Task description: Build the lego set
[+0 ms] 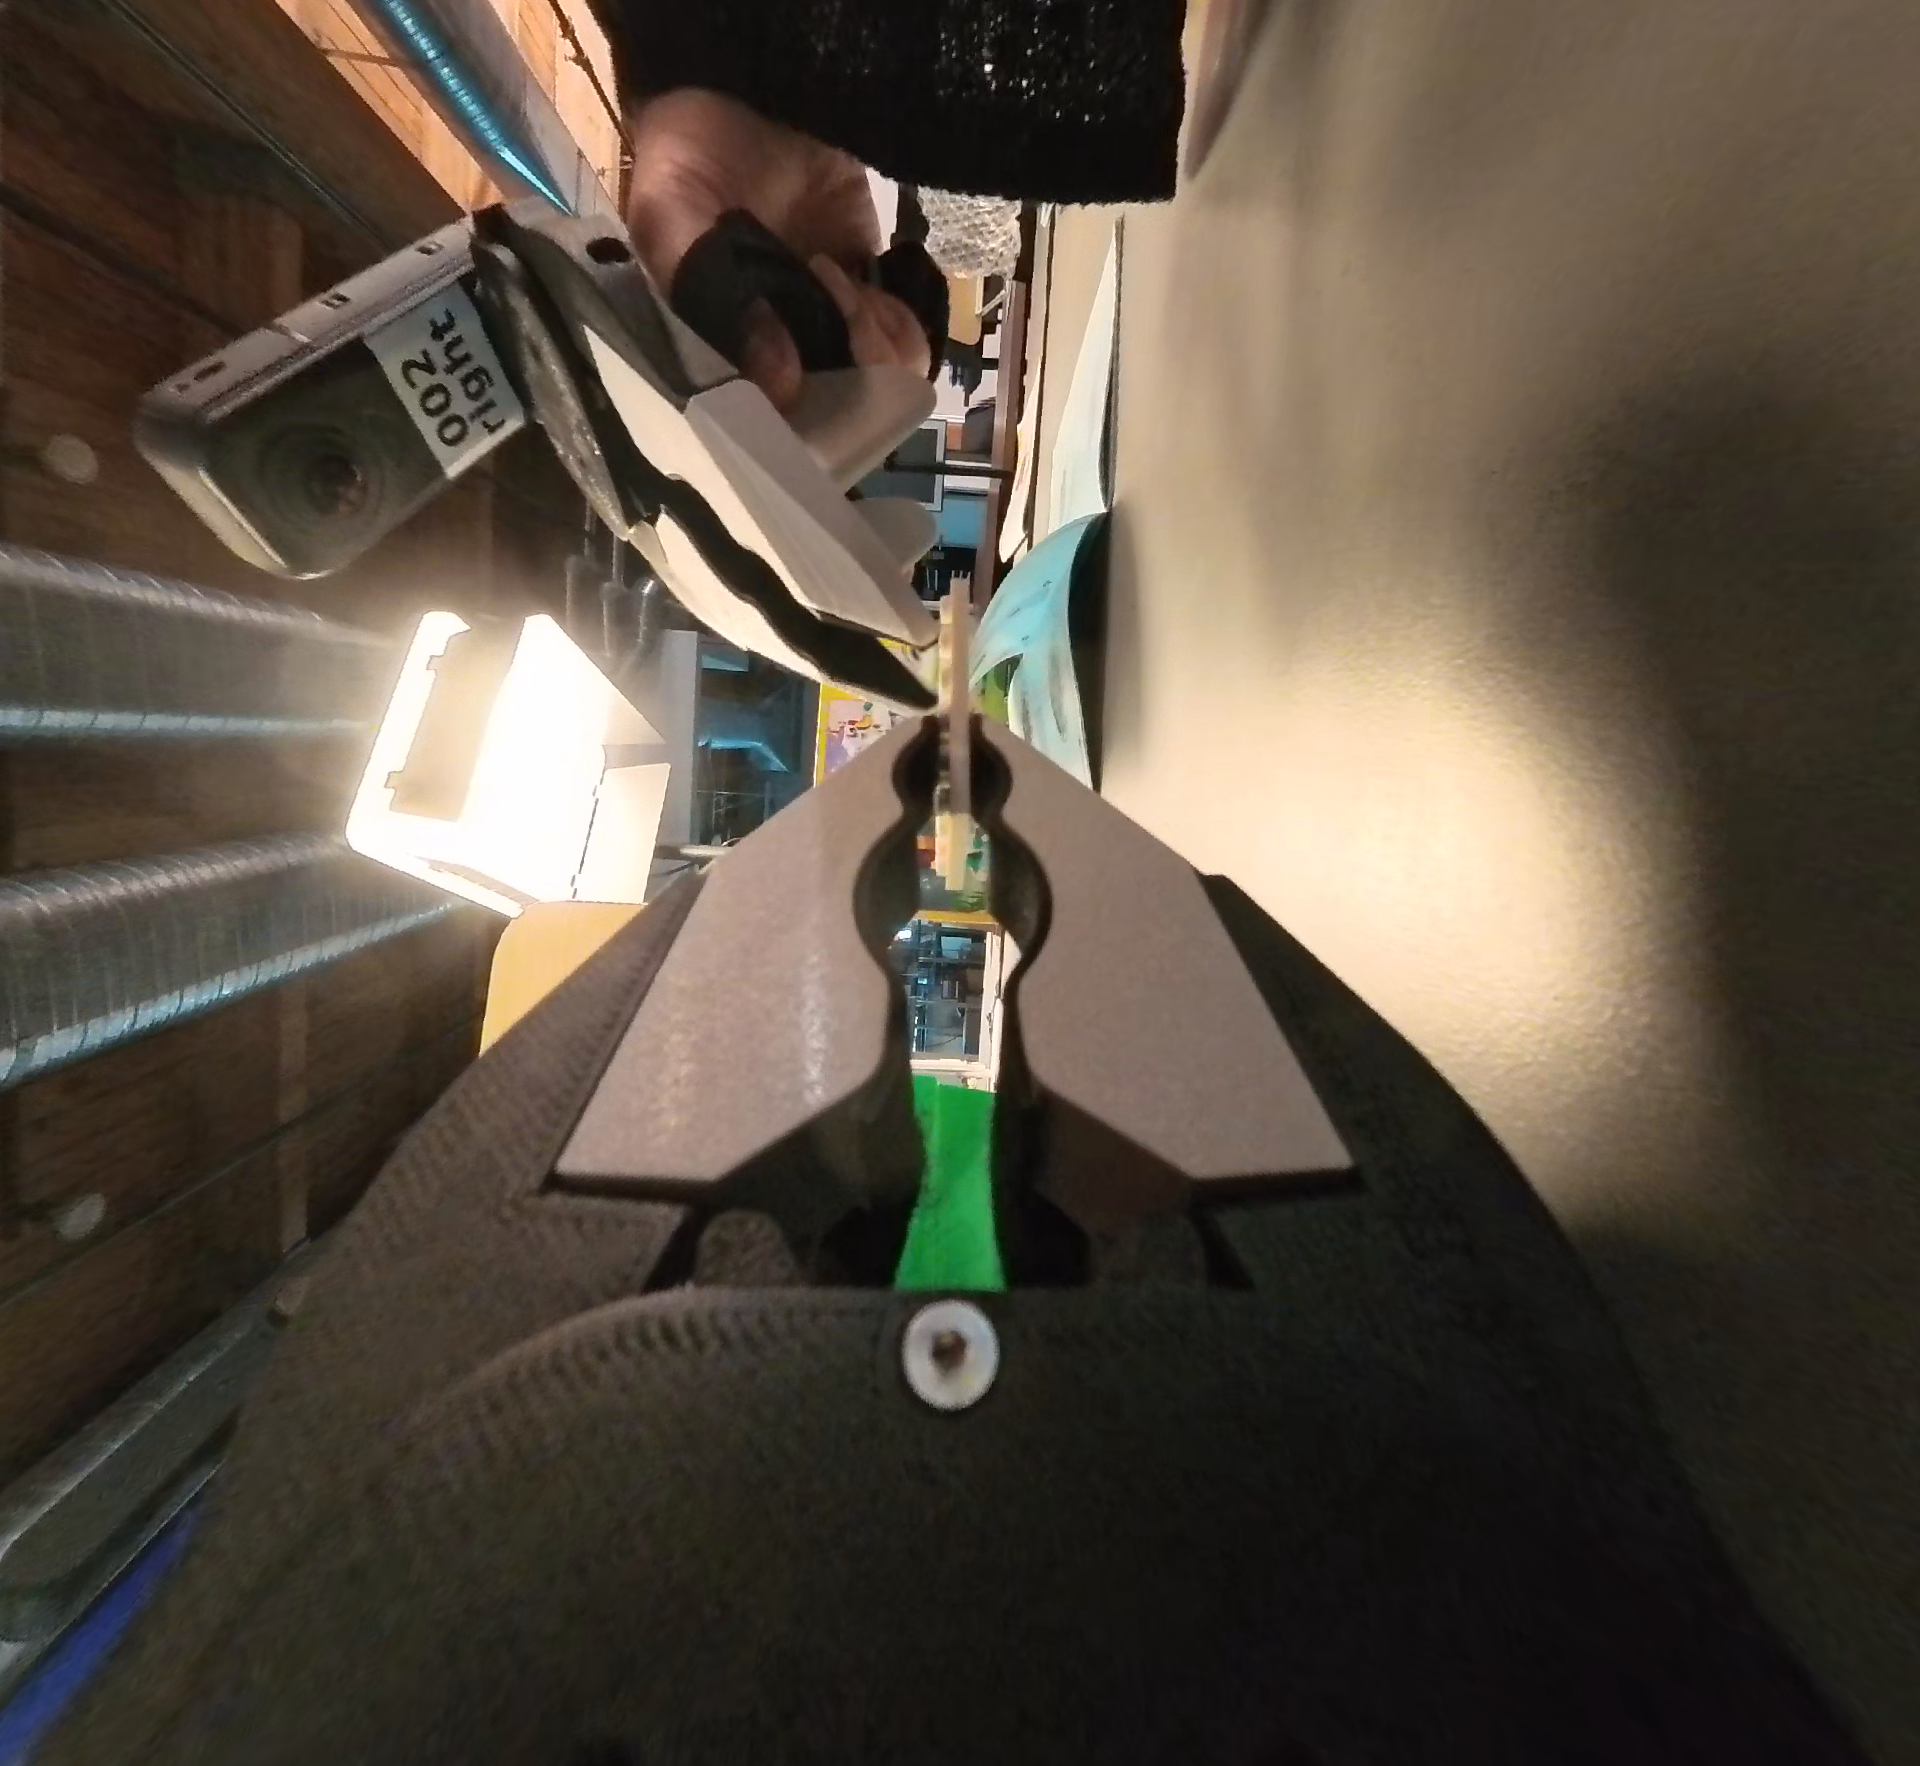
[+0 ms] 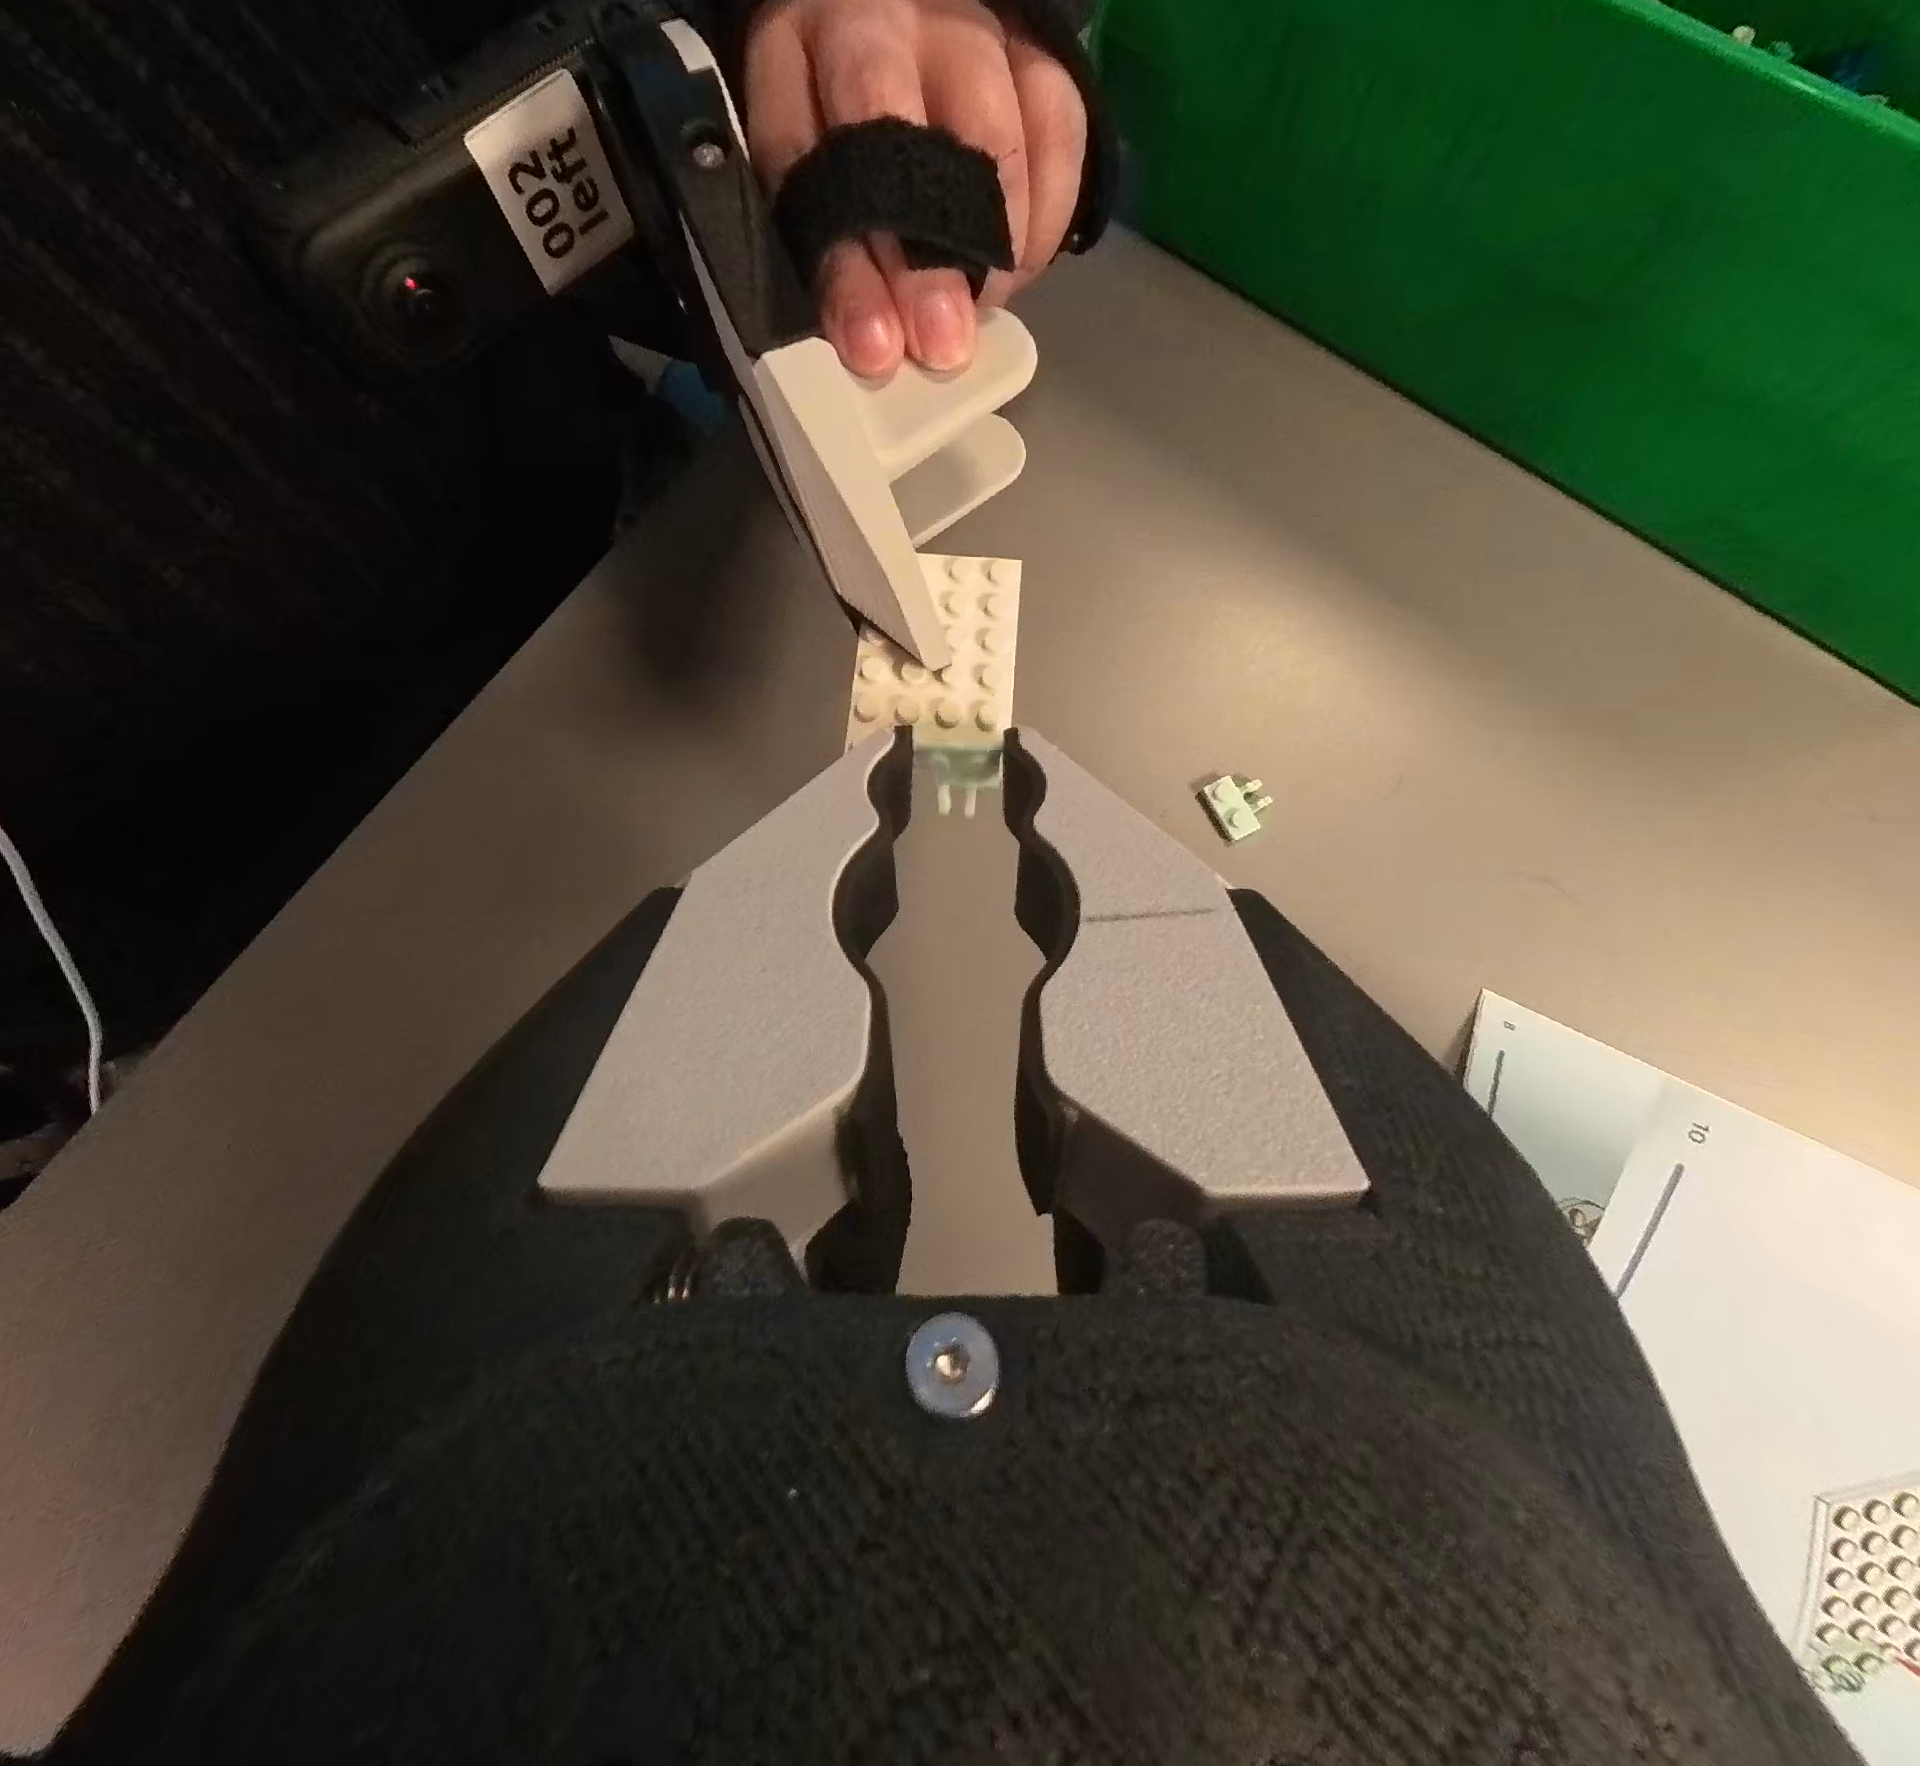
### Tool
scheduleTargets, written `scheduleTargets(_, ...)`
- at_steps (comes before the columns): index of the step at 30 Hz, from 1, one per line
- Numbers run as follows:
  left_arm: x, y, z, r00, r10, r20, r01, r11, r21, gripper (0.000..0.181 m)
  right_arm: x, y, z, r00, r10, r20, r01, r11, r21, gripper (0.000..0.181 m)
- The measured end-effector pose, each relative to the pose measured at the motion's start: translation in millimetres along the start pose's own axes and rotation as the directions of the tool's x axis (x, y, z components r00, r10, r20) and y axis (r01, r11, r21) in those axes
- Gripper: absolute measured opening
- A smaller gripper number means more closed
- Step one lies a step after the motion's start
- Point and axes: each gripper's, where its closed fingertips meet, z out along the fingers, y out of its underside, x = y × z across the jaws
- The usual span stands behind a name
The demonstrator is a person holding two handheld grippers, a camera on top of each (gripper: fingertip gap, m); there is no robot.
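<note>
A tan studded plate (image 2: 971, 646) is held in the air above the grey table (image 2: 1351, 677). My left gripper (image 1: 956, 729) is shut on it; the plate shows edge-on (image 1: 964, 760) between its fingers. In the right wrist view the left gripper (image 2: 914, 651) clamps the plate's middle from above left. My right gripper (image 2: 956, 742) is shut on a small pale green clip piece (image 2: 958, 766), held against the plate's near edge. The right gripper's tips (image 1: 920, 677) meet the plate in the left wrist view. A second pale green clip piece (image 2: 1236, 807) lies on the table to the right.
A green bin (image 2: 1507, 210) with loose pieces stands at the back right. An open instruction booklet (image 2: 1766, 1301) lies at the near right; it also shows in the left wrist view (image 1: 1039, 636). A person's hands and black sleeves hold both grippers. Both grippers' tips are close together, under 4 cm apart.
</note>
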Motion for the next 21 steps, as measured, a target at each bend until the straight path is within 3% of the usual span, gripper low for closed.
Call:
scheduleTargets(8,-1.3,1.5,0.8,1.0,0.0,0.003,0.0,1.0,-0.007,0.004,1.4,0.5,-1.0,1.0,0.002,-0.016,-0.002,1.0,0.003,0.017)
scheduleTargets(13,4.0,10.0,5.3,1.0,0.019,-0.023,-0.021,0.998,-0.058,0.004,12.1,13.5,-18.5,0.987,0.089,-0.137,-0.085,0.996,0.038,0.025)
scheduleTargets(21,7.7,10.4,8.1,0.999,0.016,-0.047,-0.019,0.998,-0.064,0.004,-11.6,81.3,-33.6,0.885,0.355,-0.303,-0.348,0.934,0.078,0.026)
